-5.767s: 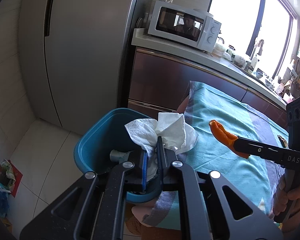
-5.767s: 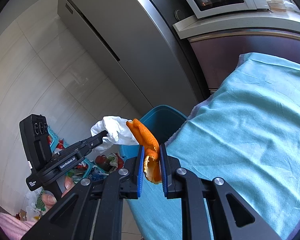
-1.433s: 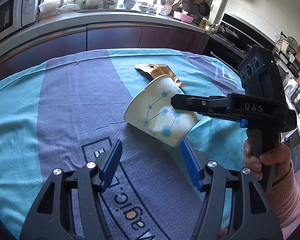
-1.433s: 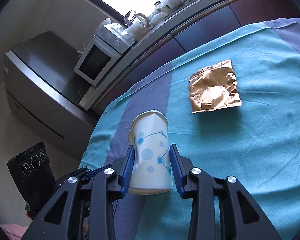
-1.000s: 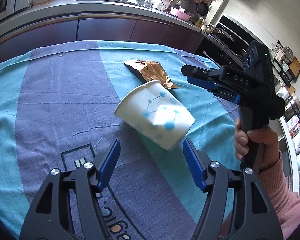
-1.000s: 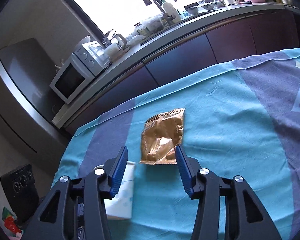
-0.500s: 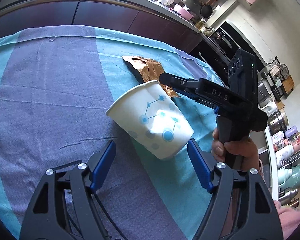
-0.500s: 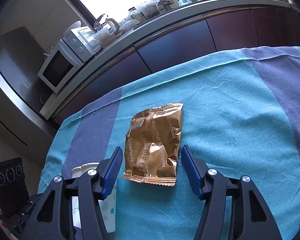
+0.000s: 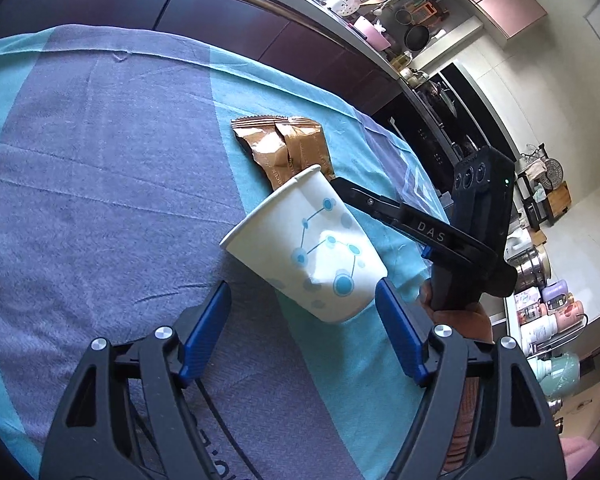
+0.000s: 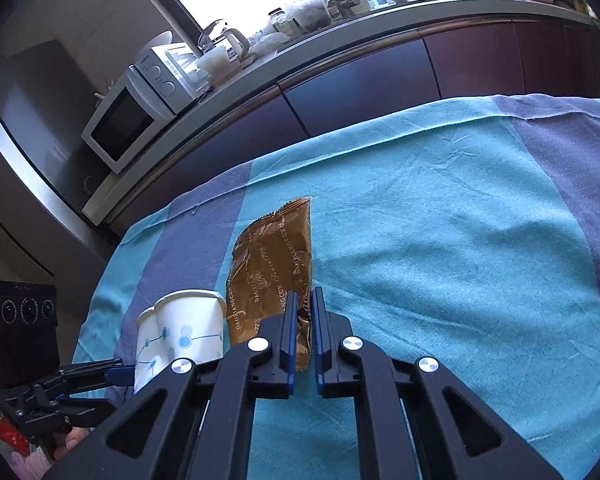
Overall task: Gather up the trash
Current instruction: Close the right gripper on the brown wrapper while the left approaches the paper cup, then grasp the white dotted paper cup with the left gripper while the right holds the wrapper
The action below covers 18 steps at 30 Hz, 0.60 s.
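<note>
A white paper cup (image 9: 312, 252) with blue dots lies on its side on the blue tablecloth (image 9: 100, 152). My left gripper (image 9: 304, 320) is open, its blue pads on either side of the cup's base, not touching it. A crumpled gold snack wrapper (image 10: 272, 268) lies behind the cup; it also shows in the left wrist view (image 9: 284, 152). My right gripper (image 10: 302, 312) is shut on the wrapper's near edge. The cup also shows at the lower left of the right wrist view (image 10: 180, 332).
The kitchen counter (image 10: 340, 36) with a microwave (image 10: 136, 108), kettle and bottles runs behind the table. A grey fridge (image 10: 20, 128) stands at the left. Shelves with pots and jars (image 9: 540, 312) are at the right.
My right gripper moved down onto the gold wrapper and shut on its near edge. My left gripper stayed open and came a little closer around the cup.
</note>
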### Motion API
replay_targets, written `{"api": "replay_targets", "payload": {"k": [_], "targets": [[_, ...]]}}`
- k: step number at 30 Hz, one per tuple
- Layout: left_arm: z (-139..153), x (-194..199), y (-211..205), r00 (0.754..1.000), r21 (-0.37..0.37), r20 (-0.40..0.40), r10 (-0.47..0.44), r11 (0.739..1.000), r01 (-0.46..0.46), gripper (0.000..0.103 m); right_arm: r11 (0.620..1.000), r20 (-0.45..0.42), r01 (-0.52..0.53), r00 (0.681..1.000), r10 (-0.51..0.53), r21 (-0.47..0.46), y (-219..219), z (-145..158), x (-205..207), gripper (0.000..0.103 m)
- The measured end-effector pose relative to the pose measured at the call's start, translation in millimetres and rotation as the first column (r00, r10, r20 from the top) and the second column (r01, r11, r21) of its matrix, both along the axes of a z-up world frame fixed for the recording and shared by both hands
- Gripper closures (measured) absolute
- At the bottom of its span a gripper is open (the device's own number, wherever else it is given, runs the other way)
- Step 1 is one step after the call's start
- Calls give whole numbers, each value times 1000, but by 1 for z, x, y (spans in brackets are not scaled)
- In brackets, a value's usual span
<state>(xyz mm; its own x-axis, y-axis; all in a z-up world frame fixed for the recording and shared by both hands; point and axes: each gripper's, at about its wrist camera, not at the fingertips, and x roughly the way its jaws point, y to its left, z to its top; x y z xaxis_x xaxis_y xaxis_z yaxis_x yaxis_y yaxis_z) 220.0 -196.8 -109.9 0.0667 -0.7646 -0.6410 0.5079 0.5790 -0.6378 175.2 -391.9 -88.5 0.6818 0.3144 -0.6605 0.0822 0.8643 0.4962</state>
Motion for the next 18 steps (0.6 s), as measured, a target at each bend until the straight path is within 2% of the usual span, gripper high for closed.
{"api": "replay_targets", "payload": {"k": [3,8,13,14,17,18], "targets": [[-2,2,3,1000,-5,-10,5,1000,-5,34,1000,21,-15,1000,15,19,3,3,-8,98],[-4,3,4,1000,-37,-30,2,999,-3,48,998,56,-27,998,24,50,7,9,-22,100],[2,1,7,1000,-46,-9,5,999,-5,79,997,86,-35,996,29,68,10,13,-30,100],[4,1,8,1000,-47,-6,8,999,-8,81,997,91,-37,995,30,72,11,13,-32,101],[4,-1,9,1000,-45,-1,-8,999,8,82,996,91,-40,995,32,82,13,11,-33,101],[2,1,8,1000,-38,-4,-8,999,8,72,996,91,-42,995,34,83,15,10,-33,101]]}}
